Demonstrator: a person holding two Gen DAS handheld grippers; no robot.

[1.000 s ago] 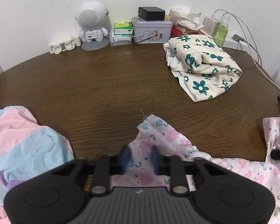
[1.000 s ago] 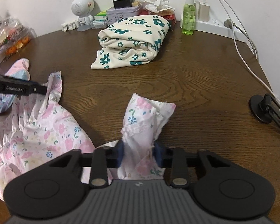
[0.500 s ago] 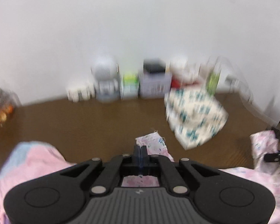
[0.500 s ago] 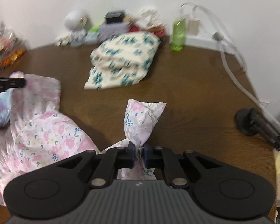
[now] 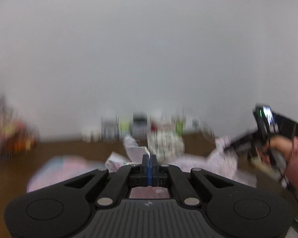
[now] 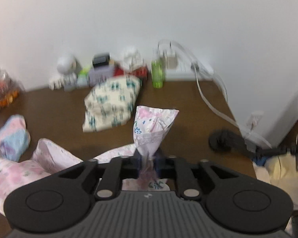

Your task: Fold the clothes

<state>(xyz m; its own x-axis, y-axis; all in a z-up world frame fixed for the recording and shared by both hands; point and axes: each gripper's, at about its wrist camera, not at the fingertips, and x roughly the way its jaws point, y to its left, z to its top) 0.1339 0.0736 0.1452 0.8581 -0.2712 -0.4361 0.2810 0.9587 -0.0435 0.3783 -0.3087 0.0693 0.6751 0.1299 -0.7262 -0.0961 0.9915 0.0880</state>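
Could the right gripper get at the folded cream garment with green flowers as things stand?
Probably not yet. The right gripper has a bunched corner of the pink floral garment between its opening jaws, standing up in front of it. Past that, bare table leads to the cream garment.

Three garments: one pink floral (image 6: 155, 127), one cream flowered (image 6: 111, 103), one pastel striped (image 6: 14, 136)

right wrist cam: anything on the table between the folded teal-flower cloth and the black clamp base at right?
Only the raised corner of the pink floral garment, bunched in the right gripper, crosses that stretch in the right wrist view; the table there is bare.
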